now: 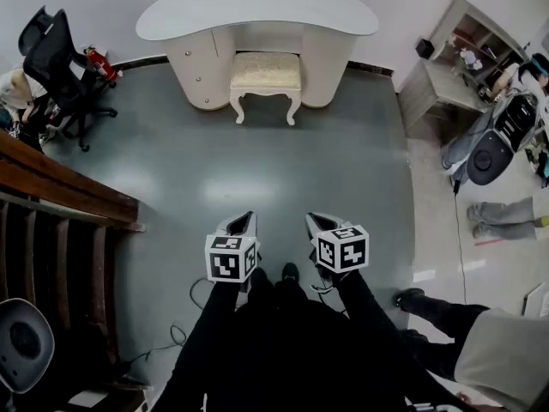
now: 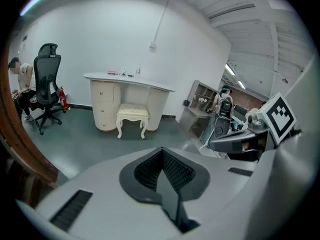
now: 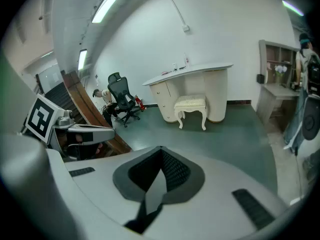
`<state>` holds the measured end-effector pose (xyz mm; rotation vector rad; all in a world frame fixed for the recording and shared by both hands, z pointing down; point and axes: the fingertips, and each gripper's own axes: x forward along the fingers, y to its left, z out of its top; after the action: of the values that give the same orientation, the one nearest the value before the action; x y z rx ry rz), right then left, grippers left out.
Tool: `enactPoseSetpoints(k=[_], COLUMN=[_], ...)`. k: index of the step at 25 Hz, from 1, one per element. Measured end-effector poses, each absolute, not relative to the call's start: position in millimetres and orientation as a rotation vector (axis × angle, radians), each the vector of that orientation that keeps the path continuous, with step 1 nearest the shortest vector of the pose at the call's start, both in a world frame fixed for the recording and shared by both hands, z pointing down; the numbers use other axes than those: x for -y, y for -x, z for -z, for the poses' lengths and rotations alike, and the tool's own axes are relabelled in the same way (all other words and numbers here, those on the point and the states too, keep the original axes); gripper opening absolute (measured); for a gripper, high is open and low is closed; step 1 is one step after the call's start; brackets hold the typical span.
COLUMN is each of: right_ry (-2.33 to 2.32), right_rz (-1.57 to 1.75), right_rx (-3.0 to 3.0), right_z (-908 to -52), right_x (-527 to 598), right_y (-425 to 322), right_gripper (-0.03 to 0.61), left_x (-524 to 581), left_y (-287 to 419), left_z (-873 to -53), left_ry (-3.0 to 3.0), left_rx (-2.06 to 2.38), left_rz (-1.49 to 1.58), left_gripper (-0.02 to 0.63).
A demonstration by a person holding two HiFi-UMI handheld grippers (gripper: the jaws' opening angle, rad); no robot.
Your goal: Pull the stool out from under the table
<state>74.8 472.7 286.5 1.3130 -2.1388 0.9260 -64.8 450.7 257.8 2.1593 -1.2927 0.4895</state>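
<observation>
The cream stool [image 1: 266,74] stands partly tucked under the white desk [image 1: 257,11], its seat front poking out. Well back from the desk, over the green floor [image 1: 257,170], the left claw [image 1: 244,222] and right claw [image 1: 318,221] are both closed tight, holding nothing.

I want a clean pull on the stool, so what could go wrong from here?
The left gripper and the right gripper are shut and empty, far from the stool; the jaws must open before any grip. The stool sits close between the pedestals of the table, so a skewed pull may knock its legs on them. A cable lies by the person's feet and might snag a step.
</observation>
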Motion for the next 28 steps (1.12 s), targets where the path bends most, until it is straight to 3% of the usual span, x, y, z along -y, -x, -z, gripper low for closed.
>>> enactPoseSetpoints(k=[18,28], right_ry=[-1.330,-1.383], right_rz=[-0.929,-0.866], right_rx=[2.163,2.176], right_z=[-282,-265], right_x=[-468,-445], right_y=[-90,-133], right_gripper=[0.003,0.003], left_x=[-449,-413], left_y=[59,53], left_z=[-264,-237], left_ry=[-2.132,-2.162], left_rx=[1.309,1.412], left_rz=[-0.490,-0.476], left_gripper=[0.008,0.008])
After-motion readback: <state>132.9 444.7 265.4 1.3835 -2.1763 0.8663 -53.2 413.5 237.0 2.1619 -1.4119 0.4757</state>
